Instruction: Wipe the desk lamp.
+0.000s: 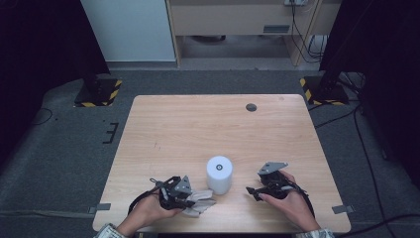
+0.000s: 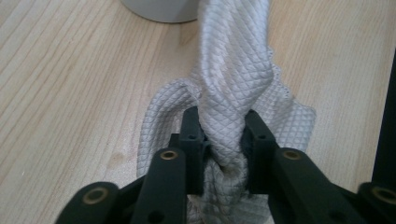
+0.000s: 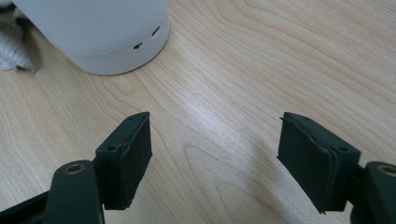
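Cloth pinched beside the white cylinder

Cloth is what we have in hand: a pale grey, diamond-quilted cloth bunched into a rope-like fold, with the left gripper clenched on it, both black fingers pressing the fold from either side. We use the white, upright plastic cylinder as our landmark. The cloth lies on the light wooden desk just to the left of the cylinder's base, reaching up close to it, and we cannot tell whether the two touch. On the cylinder's right, a little apart from it, the right gripper hangs low over bare wood with its fingers released and spread wide, holding nothing.

We judge the step in hand to be working the cloth against or around the cylinder, perhaps wiping it. To do it well, we should keep the left grip firm, since the bunched fabric could slip out under drag. We should bring the free gripper in to steady the cylinder near its base before pushing cloth against it, because a tall, light body may tip or slide.
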`<state>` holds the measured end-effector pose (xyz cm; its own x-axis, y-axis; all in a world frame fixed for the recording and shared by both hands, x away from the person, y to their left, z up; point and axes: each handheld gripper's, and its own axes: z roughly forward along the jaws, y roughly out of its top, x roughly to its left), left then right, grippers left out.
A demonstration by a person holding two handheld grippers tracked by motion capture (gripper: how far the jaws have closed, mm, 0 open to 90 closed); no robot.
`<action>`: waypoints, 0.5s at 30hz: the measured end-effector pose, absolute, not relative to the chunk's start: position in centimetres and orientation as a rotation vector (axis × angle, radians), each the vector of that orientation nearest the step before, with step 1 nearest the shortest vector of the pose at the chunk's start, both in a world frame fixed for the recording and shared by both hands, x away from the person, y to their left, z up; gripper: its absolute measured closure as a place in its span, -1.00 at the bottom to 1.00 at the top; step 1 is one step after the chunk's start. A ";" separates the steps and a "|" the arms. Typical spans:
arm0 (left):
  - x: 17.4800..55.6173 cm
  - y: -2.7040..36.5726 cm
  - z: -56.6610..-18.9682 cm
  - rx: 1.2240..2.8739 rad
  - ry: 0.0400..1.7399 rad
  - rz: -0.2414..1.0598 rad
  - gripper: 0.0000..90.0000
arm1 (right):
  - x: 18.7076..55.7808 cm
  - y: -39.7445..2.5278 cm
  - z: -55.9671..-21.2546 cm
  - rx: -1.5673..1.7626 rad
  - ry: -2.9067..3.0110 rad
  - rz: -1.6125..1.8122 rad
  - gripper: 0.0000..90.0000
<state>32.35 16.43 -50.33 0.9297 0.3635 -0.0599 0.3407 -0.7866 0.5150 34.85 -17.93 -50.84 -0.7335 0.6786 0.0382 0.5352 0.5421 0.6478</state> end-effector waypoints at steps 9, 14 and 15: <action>33.6 18.6 -48.8 2.373 0.639 0.087 0.71 | 34.2 -17.0 -50.3 0.945 2.584 1.062 -0.48; 34.1 19.1 -48.3 2.323 0.649 0.124 0.71 | 33.5 -15.8 -49.8 0.880 2.591 1.147 -0.60; 34.2 19.1 -48.2 2.320 0.646 0.131 0.71 | 33.3 -15.4 -49.5 0.869 2.584 1.174 -0.61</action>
<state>34.22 19.11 -48.17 0.8695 0.4862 -0.0871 0.4136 -0.6203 0.6664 33.31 -15.43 -49.55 -0.8148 0.5743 0.0793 0.4376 0.5195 0.7339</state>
